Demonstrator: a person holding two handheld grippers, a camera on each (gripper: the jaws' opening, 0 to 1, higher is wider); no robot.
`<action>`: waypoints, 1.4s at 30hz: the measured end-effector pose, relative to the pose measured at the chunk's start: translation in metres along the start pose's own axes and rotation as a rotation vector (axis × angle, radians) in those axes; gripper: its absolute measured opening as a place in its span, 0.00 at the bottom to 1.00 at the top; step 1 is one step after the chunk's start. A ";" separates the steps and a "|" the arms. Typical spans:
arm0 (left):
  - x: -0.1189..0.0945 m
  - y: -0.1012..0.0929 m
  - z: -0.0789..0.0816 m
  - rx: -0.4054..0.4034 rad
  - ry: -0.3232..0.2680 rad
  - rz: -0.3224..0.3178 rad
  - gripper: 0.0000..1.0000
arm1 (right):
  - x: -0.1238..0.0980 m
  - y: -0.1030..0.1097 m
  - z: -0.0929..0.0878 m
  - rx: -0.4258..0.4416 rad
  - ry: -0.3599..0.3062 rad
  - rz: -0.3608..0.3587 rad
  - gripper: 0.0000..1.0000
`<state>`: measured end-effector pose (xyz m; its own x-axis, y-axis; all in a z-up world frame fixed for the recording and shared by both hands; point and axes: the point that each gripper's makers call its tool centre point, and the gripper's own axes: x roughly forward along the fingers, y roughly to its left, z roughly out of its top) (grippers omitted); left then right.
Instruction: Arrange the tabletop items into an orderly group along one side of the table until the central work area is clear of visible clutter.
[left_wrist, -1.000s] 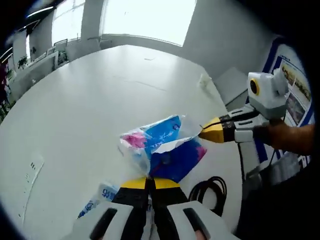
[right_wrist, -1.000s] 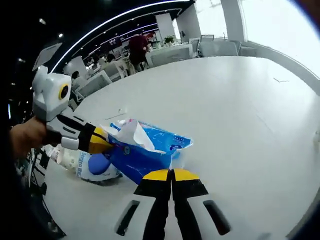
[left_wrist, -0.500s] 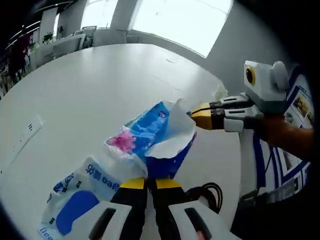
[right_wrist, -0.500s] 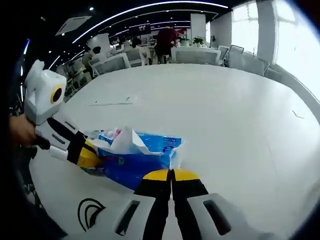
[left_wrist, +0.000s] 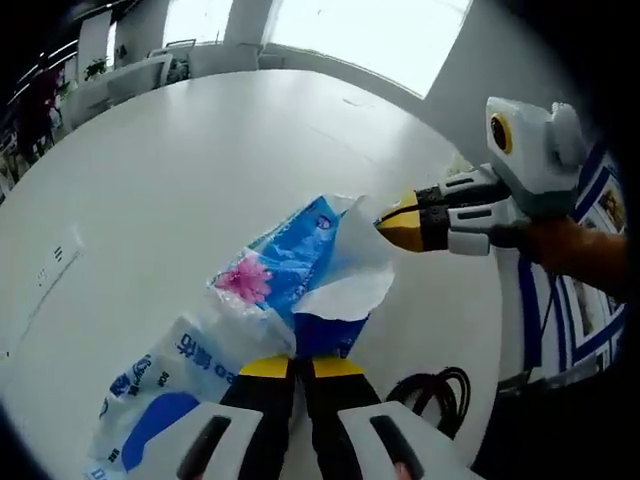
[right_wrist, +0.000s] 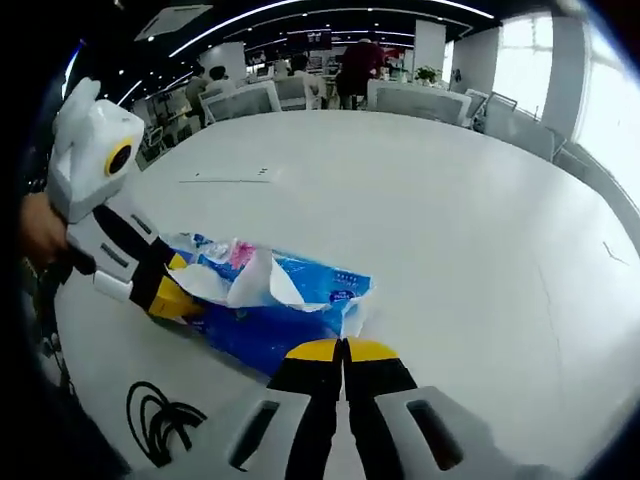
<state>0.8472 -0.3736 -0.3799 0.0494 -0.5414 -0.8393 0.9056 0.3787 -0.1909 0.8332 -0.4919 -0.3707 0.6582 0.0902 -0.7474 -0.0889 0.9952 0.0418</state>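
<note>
A blue tissue pack (left_wrist: 300, 275) with a pink flower print and a loose clear wrapper lies on the white table (left_wrist: 190, 160), stretched between both grippers. My left gripper (left_wrist: 296, 366) is shut on its near blue end. From the right, my right gripper (left_wrist: 398, 220) pinches the wrapper's far corner with its yellow tips. In the right gripper view the same pack (right_wrist: 270, 305) lies ahead of my right gripper (right_wrist: 343, 350), which is shut on the wrapper's edge, and the left gripper (right_wrist: 172, 298) holds the opposite end.
A second white-and-blue pack (left_wrist: 165, 395) lies beside the left jaws. A coiled black cable (left_wrist: 437, 392) (right_wrist: 160, 417) sits near the table edge. A paper strip (right_wrist: 225, 178) lies farther out. Chairs, tables and people fill the room behind.
Both grippers have kept their hold on the blue pack. Both views have swung over the second, so the cable has come into the right gripper view and the second pack has left it.
</note>
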 end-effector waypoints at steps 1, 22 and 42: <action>0.001 -0.001 -0.001 0.009 0.011 -0.004 0.03 | 0.003 -0.001 -0.001 0.002 0.003 0.003 0.00; 0.010 -0.002 -0.011 0.088 0.084 0.011 0.08 | 0.014 -0.007 -0.006 -0.120 0.020 -0.012 0.00; -0.007 -0.002 -0.013 0.035 -0.002 0.020 0.22 | -0.013 0.006 -0.008 -0.038 -0.038 -0.020 0.14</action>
<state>0.8393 -0.3609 -0.3799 0.0683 -0.5352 -0.8419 0.9186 0.3631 -0.1563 0.8182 -0.4878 -0.3656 0.6879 0.0727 -0.7222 -0.1037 0.9946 0.0013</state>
